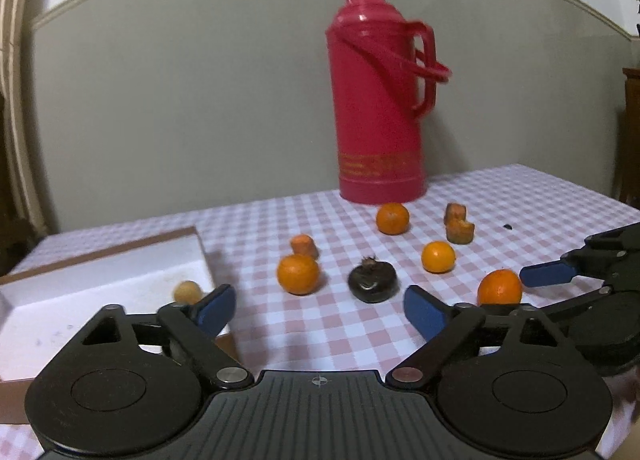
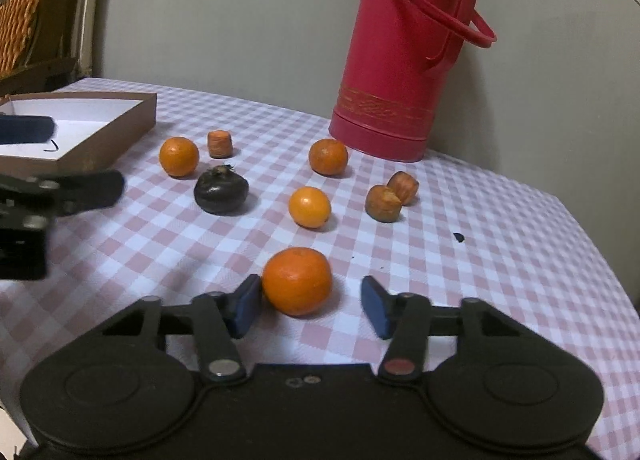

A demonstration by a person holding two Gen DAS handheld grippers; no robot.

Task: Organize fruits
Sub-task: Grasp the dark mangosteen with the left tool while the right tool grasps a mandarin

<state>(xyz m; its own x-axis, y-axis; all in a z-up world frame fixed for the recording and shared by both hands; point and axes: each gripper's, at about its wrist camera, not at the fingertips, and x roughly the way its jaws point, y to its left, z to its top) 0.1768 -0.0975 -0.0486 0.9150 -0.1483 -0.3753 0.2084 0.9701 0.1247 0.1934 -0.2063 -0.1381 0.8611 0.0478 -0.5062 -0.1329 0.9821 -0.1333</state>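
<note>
On the checked cloth (image 2: 480, 260), both grippers gape; right gripper (image 2: 310, 306) straddles a round orange (image 2: 297, 281).

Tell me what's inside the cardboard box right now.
The left wrist view shows one small yellowish fruit against the white lining of the box, near its right wall. The left gripper covers the box's near part, so anything lying there cannot be seen.

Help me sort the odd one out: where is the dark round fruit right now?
The dark round fruit lies on the checked tablecloth, left of centre in the right wrist view, just below an orange and a carrot piece, right of the box.
</note>
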